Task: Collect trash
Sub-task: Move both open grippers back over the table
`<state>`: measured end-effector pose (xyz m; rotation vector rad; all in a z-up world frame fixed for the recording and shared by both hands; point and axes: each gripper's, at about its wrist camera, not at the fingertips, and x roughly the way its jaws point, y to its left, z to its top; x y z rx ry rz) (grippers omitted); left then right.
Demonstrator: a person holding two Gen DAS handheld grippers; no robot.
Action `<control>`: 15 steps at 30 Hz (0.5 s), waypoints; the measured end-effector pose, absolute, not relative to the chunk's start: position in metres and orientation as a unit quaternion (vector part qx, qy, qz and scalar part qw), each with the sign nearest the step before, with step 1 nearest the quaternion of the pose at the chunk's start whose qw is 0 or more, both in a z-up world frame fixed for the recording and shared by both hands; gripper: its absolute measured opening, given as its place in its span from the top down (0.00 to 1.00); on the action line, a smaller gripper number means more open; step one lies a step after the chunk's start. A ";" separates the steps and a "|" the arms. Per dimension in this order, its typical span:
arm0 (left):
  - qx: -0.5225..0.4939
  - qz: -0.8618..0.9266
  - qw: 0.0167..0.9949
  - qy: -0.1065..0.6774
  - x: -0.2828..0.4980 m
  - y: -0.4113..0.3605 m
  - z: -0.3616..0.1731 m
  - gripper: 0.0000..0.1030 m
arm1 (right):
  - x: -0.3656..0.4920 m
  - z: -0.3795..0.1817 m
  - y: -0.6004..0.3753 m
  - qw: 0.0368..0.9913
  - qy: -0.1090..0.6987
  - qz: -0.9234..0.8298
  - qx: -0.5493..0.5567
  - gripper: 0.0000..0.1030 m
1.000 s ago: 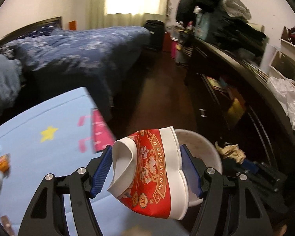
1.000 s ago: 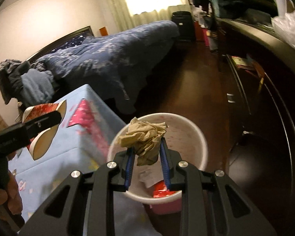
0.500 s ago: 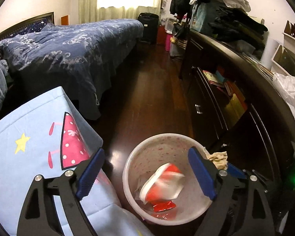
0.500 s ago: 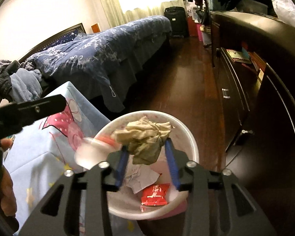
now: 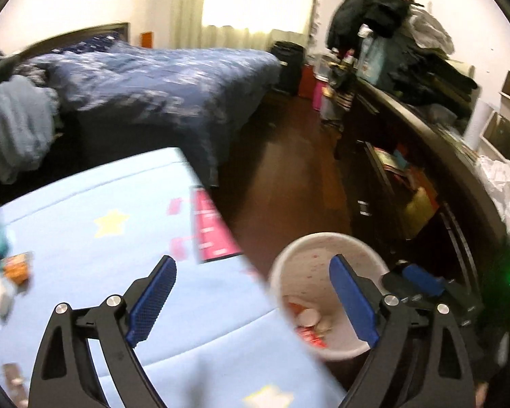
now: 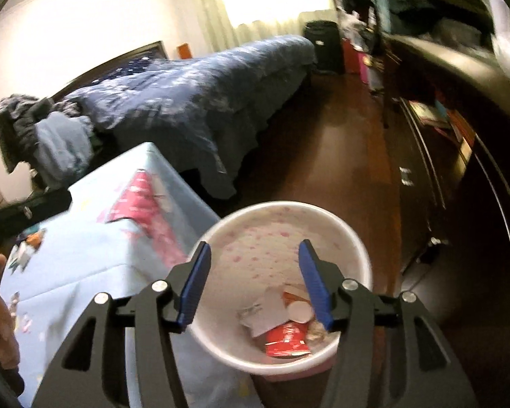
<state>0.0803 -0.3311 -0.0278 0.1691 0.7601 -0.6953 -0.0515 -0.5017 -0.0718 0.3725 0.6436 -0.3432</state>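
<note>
A white waste bin (image 6: 350, 234) with pink specks stands on the floor beside a table with a light blue cloth (image 5: 85, 210). It also shows in the left wrist view (image 5: 289, 258). Red and white wrappers and a cup (image 6: 285, 336) lie inside it. My right gripper (image 6: 255, 265) is open and empty right above the bin. My left gripper (image 5: 253, 282) is open and empty over the table's edge, to the left of the bin. Small pieces of trash (image 5: 15, 268) lie on the table's left side.
A bed with a blue quilt (image 5: 159, 78) stands behind the table. A dark cabinet (image 5: 408, 170) piled with clothes runs along the right. Brown wood floor (image 6: 340, 156) lies between them. The left gripper's arm (image 6: 23, 207) shows at the left of the right wrist view.
My left gripper opened and dropped the red and white cup into the bin, then swung left over the table. My right gripper opened and let the brown crumpled paper fall in.
</note>
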 end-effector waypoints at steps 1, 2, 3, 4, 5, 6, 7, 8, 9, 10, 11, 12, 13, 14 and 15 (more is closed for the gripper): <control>0.083 -0.317 0.874 0.358 0.079 -0.317 -0.027 0.09 | -0.050 -0.066 -0.493 0.921 0.309 -0.158 0.177 0.40; 0.087 -0.302 0.881 0.355 0.078 -0.302 -0.026 0.08 | -0.048 -0.059 -0.482 0.925 0.305 -0.146 0.171 0.38; 0.090 -0.292 0.885 0.353 0.078 -0.291 -0.025 0.08 | -0.047 -0.053 -0.472 0.929 0.302 -0.136 0.165 0.37; 0.092 -0.275 0.891 0.350 0.077 -0.276 -0.025 0.08 | -0.046 -0.047 -0.458 0.933 0.299 -0.122 0.159 0.36; 0.093 -0.259 0.896 0.350 0.076 -0.261 -0.026 0.06 | -0.043 -0.041 -0.446 0.936 0.298 -0.109 0.154 0.36; 0.092 -0.240 0.900 0.353 0.075 -0.243 -0.027 0.06 | -0.041 -0.038 -0.435 0.938 0.298 -0.097 0.149 0.34; 0.091 -0.230 0.901 0.355 0.075 -0.231 -0.028 0.06 | -0.036 -0.033 -0.419 0.940 0.300 -0.077 0.143 0.34; 0.089 -0.217 0.903 0.359 0.076 -0.216 -0.029 0.06 | -0.033 -0.030 -0.410 0.941 0.301 -0.066 0.139 0.34; 0.088 -0.203 0.905 0.362 0.076 -0.203 -0.030 0.05 | -0.028 -0.028 -0.395 0.942 0.305 -0.047 0.132 0.34; 0.087 -0.183 0.908 0.367 0.075 -0.186 -0.033 0.04 | -0.024 -0.025 -0.383 0.942 0.308 -0.034 0.126 0.34; 0.087 -0.165 0.910 0.371 0.074 -0.171 -0.036 0.04 | -0.021 -0.023 -0.373 0.942 0.310 -0.024 0.122 0.34; 0.087 -0.150 0.910 0.376 0.074 -0.158 -0.039 0.04 | -0.018 -0.022 -0.364 0.943 0.312 -0.015 0.117 0.34; 0.089 -0.131 0.910 0.382 0.074 -0.143 -0.043 0.04 | -0.013 -0.021 -0.351 0.943 0.316 -0.004 0.108 0.34; 0.088 -0.112 0.910 0.389 0.074 -0.131 -0.047 0.04 | -0.009 -0.020 -0.341 0.942 0.319 0.005 0.100 0.34; 0.085 -0.095 0.908 0.399 0.075 -0.117 -0.052 0.04 | -0.005 -0.020 -0.333 0.942 0.322 0.011 0.094 0.34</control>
